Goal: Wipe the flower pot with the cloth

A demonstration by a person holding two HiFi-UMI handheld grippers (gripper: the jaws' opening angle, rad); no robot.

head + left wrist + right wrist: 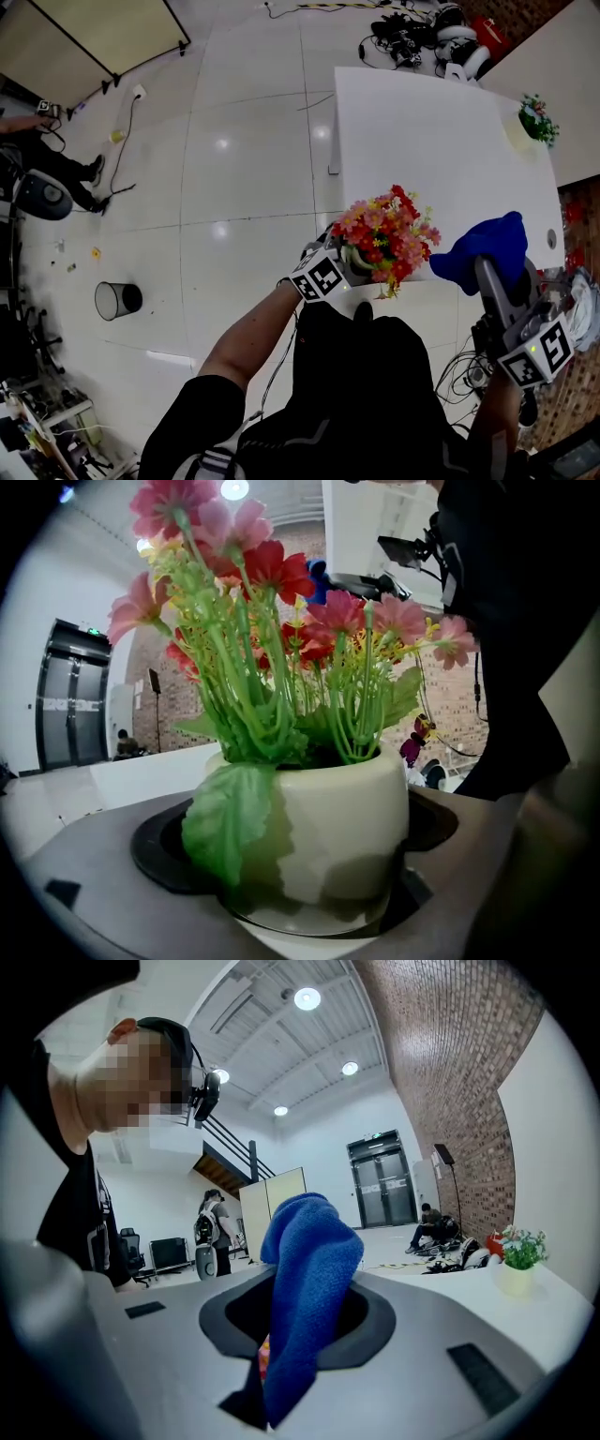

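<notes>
A cream flower pot (pixel 337 808) full of red and pink artificial flowers (pixel 389 230) sits between the jaws of my left gripper (pixel 349 262), which is shut on its sides. One green leaf hangs over the pot's front. In the head view the blooms hide most of the pot, which is near the front edge of the white table (pixel 422 122). A blue cloth (pixel 483 248) bunches up out of my right gripper (pixel 492 277), just right of the flowers. In the right gripper view the cloth (pixel 305 1288) stands up between the jaws, pinched there.
A second small pot with a green plant (pixel 536 120) stands at the table's far right corner. Cables and gear (pixel 422 37) lie on the floor beyond the table. A wire bin (pixel 117 300) stands on the floor at left. People sit and stand in the background.
</notes>
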